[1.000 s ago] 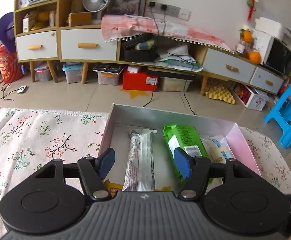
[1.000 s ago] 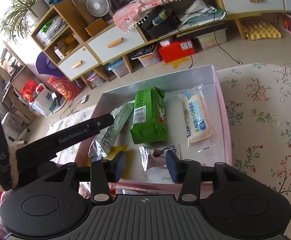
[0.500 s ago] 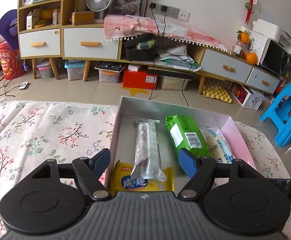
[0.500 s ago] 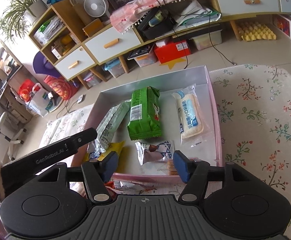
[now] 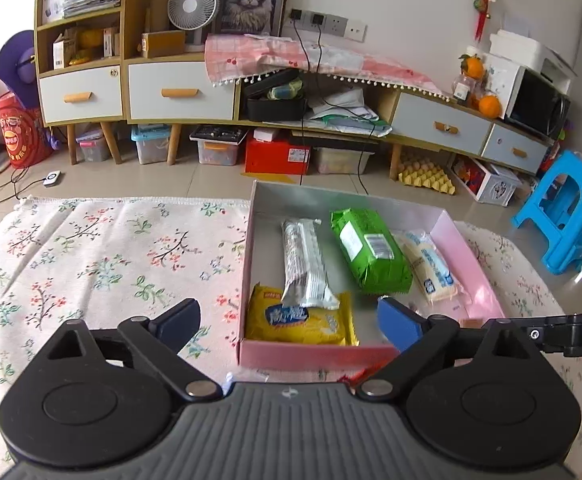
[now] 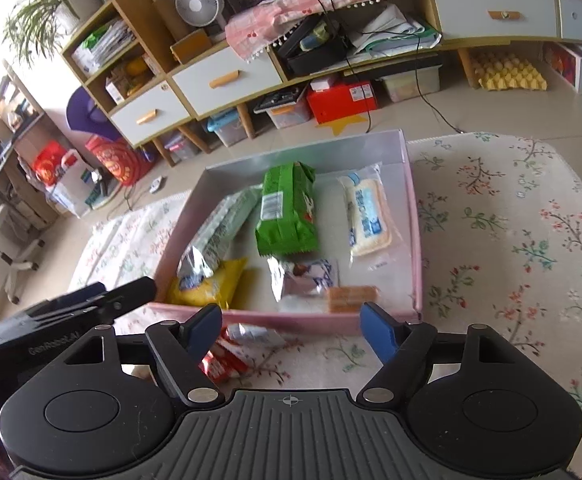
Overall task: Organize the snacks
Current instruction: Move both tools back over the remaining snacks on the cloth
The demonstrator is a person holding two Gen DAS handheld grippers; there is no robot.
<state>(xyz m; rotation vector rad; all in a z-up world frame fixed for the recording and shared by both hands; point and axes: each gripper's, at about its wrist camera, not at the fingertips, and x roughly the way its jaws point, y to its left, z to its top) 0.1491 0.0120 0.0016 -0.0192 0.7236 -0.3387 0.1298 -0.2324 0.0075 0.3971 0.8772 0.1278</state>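
Snacks lie in a shallow pink box (image 5: 469, 258) with a silvery inside, set on a table under a flowered cloth (image 5: 103, 256). From the left wrist, the left claw (image 5: 289, 322) hangs over the near edge of the box with nothing between its blue pads; its jaws have just been opening and now stand wide, one pad over the cloth, the other over the box's near right part. In the box a yellow packet (image 5: 303, 322) lies against the near wall, with a long silver packet (image 5: 305, 264) resting its end on top of it. Just right of that is a green packet (image 5: 367, 250), and beside it a pale bar in clear wrap (image 5: 429, 266) near the pink right wall. A black arm of the other tool pokes in at the right edge.

From the right wrist, the right claw (image 6: 291, 330) is held short of the box's near wall (image 6: 291, 322), empty; its jaws have also just been opening and are well apart. Inside the box the same yellow packet (image 6: 211, 286), silver packet (image 6: 219, 236), green packet (image 6: 287, 214) and pale bar (image 6: 365, 216) show, plus a small silver-and-white packet (image 6: 305, 278) and a tan wafer (image 6: 349, 298) near the front wall. Outside the box, on the cloth by the left pad, lies a red and white wrapper (image 6: 229, 354). The left tool's black body shows at the left edge.
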